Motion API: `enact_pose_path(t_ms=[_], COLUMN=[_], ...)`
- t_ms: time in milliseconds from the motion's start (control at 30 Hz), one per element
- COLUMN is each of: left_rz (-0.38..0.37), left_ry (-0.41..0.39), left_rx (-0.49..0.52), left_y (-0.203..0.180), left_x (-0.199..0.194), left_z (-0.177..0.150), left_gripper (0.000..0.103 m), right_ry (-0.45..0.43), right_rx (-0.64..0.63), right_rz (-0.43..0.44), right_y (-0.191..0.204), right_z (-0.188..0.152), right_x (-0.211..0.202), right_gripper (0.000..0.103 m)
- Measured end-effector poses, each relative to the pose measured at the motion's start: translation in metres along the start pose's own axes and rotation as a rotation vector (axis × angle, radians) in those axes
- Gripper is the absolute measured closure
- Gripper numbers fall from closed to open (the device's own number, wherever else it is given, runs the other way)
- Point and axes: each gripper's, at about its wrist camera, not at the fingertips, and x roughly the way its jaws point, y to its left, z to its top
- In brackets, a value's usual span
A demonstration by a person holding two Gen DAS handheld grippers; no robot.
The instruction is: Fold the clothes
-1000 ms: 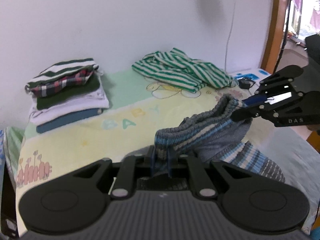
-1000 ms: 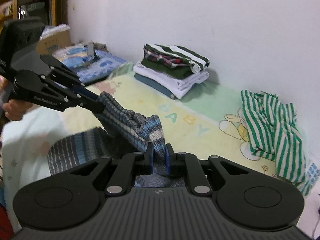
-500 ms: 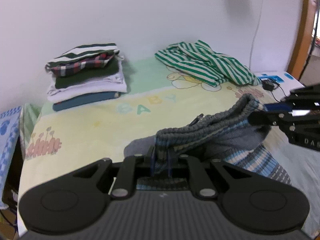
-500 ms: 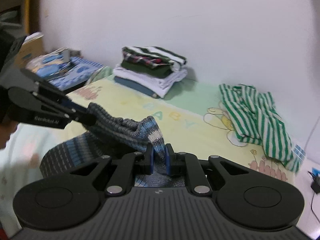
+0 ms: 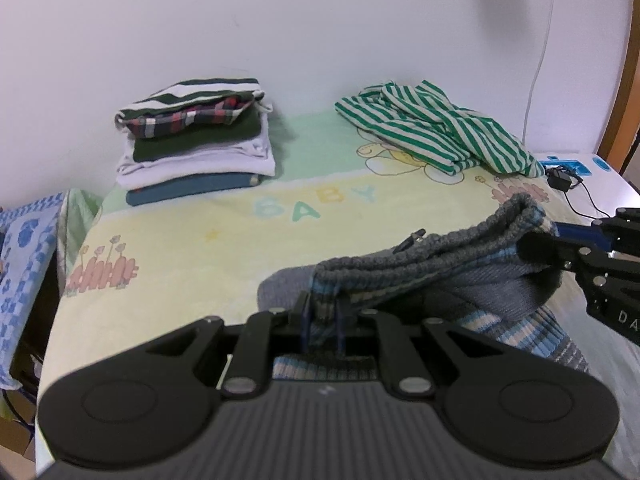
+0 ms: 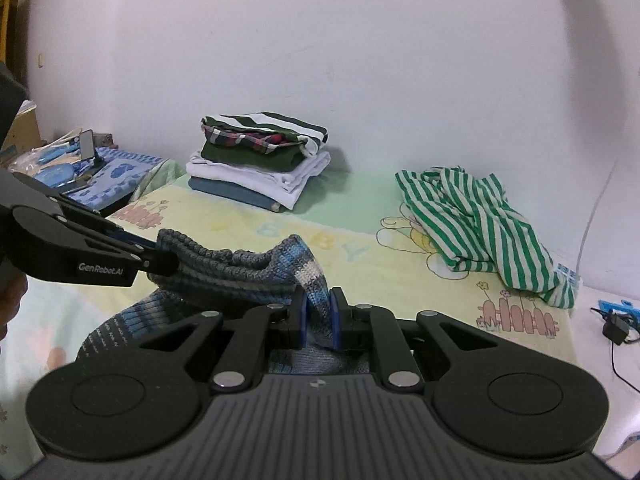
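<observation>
I've got the grey-and-blue striped knitted sweater (image 5: 452, 276) pinched at two spots: my left gripper (image 5: 323, 312) is clamped on one end of its ribbed edge, my right gripper (image 6: 318, 312) is clamped on the other, and the edge runs taut between them above the bed. The rest of the knit hangs down and bunches on the pale yellow baby-print bed sheet (image 5: 224, 236) just below.

Against a second ago, both cameras have swung: the folded stack now sits nearer the middle of each view, and in the left wrist view the right gripper has slid out to the far right edge. The held edge looks a touch lower and flatter than before, with the far end no longer peaked up as high.

Counting: two grippers, one knit in hand. One stack of folded clothes (image 6: 260, 164) against the white wall; I make out five layers, striped on top, then plaid, dark green, white and blue at the bottom, though the white may be more than one piece. One loose green-and-white striped garment (image 6: 480, 216) crumpled to the right of the stack, well apart from it. One small black charger with a cable (image 6: 618, 330) off the sheet's right edge.
</observation>
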Motion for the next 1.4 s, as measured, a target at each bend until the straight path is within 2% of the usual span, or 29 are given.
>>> enact_pose_path(t_ms=[233,333,667,1100,1167,1267,1400], left_rz=[-0.002,-0.009,-0.037,0.021,0.004,-0.043,-0.027], left_ry=[-0.006,0.013,0.065,0.067,0.048,0.03,0.049], left_rx=[0.01,0.001,0.003,0.003,0.031,0.108,0.165], left_y=[-0.002,0.001,0.007,0.012,0.013,0.008,-0.008], left_x=[-0.008,-0.008,-0.007,-0.011,-0.021,-0.037,-0.025], left_z=[-0.006,-0.009,-0.028,-0.042,-0.05,-0.068,-0.072], left_gripper=[0.092,0.089,0.089,0.09,0.089,0.074,0.072], right_ry=[-0.019,-0.022,-0.038,-0.032,-0.025,-0.022,-0.025], right_rx=[-0.022,-0.027,0.012,-0.016,-0.039,-0.057,-0.057], right_rz=[-0.035,-0.047,-0.109,-0.072,-0.067,-0.052,-0.046], right_y=[0.006,0.01,0.025,0.017,0.018,0.017,0.016], right_z=[-0.002,-0.004,-0.018,-0.023,-0.024,-0.023,-0.021], right_x=[-0.003,-0.004,-0.011,-0.012,-0.01,-0.008,-0.007], right_gripper=[0.091,0.091,0.091,0.091,0.091,0.091,0.091])
